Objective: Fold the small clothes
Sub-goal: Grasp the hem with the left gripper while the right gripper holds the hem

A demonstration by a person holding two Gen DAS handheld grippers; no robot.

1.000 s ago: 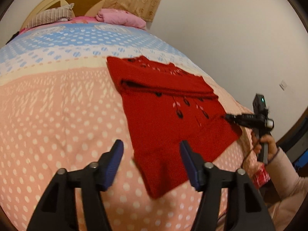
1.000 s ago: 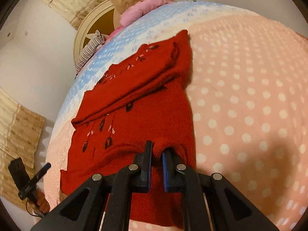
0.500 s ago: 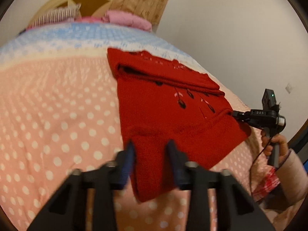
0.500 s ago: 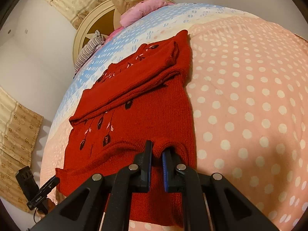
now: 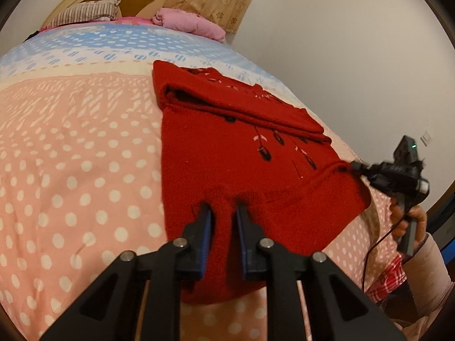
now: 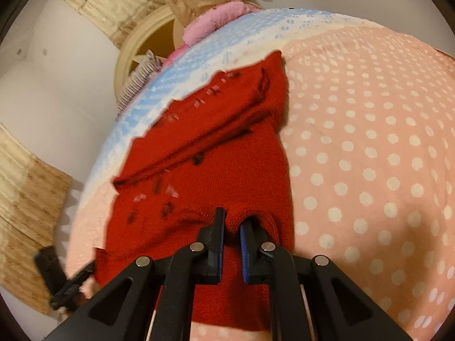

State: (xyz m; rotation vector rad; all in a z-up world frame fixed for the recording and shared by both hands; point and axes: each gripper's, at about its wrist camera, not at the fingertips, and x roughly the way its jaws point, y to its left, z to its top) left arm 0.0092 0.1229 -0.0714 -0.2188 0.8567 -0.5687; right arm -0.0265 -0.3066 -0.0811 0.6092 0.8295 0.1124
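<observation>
A small red knitted sweater [image 5: 227,153] with dark leaf patterns lies on the bed, its far part folded over into a thick band. My left gripper [image 5: 222,211] is shut on a pinch of the sweater's near hem. My right gripper [image 6: 231,221] is shut on a raised fold of the sweater [image 6: 216,164] at the opposite hem corner. The right gripper also shows in the left wrist view [image 5: 355,167], at the sweater's right corner. The left gripper shows in the right wrist view [image 6: 91,267] at the lower left corner.
The bed has a pink polka-dot cover [image 5: 71,170] with a blue and white band [image 5: 99,45] farther away. A striped pillow [image 5: 85,14] and a pink bundle [image 5: 187,24] lie by the headboard. A wall [image 5: 355,56] stands to the right.
My left gripper was open above the hem, came down and shut on the red fabric. My right gripper stayed shut on its fold and has lifted it slightly.
</observation>
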